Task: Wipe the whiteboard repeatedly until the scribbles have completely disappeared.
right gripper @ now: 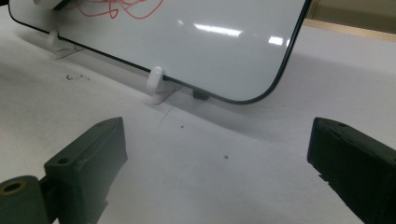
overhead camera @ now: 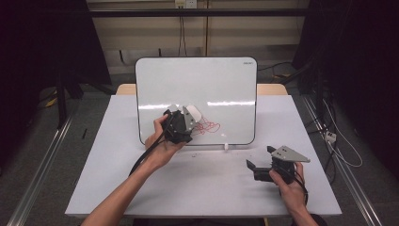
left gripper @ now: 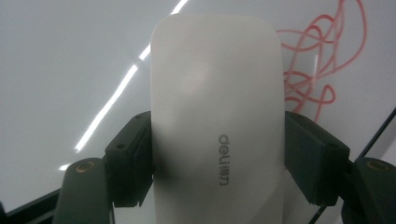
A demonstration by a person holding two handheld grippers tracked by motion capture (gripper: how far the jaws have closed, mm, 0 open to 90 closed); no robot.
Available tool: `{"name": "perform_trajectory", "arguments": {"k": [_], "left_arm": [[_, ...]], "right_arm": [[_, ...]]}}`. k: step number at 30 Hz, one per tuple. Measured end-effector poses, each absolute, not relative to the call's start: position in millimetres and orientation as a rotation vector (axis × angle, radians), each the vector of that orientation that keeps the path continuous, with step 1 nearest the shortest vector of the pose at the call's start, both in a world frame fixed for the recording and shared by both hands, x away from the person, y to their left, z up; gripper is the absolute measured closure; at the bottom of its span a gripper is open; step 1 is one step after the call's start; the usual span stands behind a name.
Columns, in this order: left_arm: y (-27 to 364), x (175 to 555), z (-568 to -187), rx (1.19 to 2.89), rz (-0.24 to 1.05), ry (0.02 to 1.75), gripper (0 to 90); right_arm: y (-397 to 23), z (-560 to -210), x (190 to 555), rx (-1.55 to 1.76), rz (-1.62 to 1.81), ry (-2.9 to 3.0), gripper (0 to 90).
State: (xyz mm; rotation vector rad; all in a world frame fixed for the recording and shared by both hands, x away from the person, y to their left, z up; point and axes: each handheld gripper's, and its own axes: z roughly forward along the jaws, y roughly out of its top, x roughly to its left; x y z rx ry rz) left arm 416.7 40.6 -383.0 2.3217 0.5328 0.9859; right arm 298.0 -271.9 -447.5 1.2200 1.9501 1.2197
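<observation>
A whiteboard [overhead camera: 207,84] stands upright on small white feet at the back of the table, with red scribble [overhead camera: 208,126] low on its face. My left gripper [overhead camera: 188,117] is shut on a white eraser [overhead camera: 194,113], held against the board just left of the scribble. In the left gripper view the eraser [left gripper: 217,116] sits squeezed between both black pads, the red scribble [left gripper: 322,60] to its right. My right gripper [overhead camera: 259,157] rests on the table at the front right, open, with nothing between its jaws. The right gripper view shows the board's lower edge [right gripper: 187,88] and a white foot [right gripper: 156,84].
The white table [overhead camera: 202,183] has bare surface in front of the board and between my two hands. Dark curtains and cables lie beyond the table's sides. A metal rail [overhead camera: 42,160] runs along the floor at the left.
</observation>
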Motion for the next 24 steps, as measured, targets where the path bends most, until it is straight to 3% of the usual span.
{"name": "perform_trajectory", "arguments": {"k": [24], "left_arm": [[-1, 402, -401, 2.428, 0.945, 0.432, 29.9]], "right_arm": [[-272, -447, 298, 1.216, 1.222, 1.952, 4.8]]}}
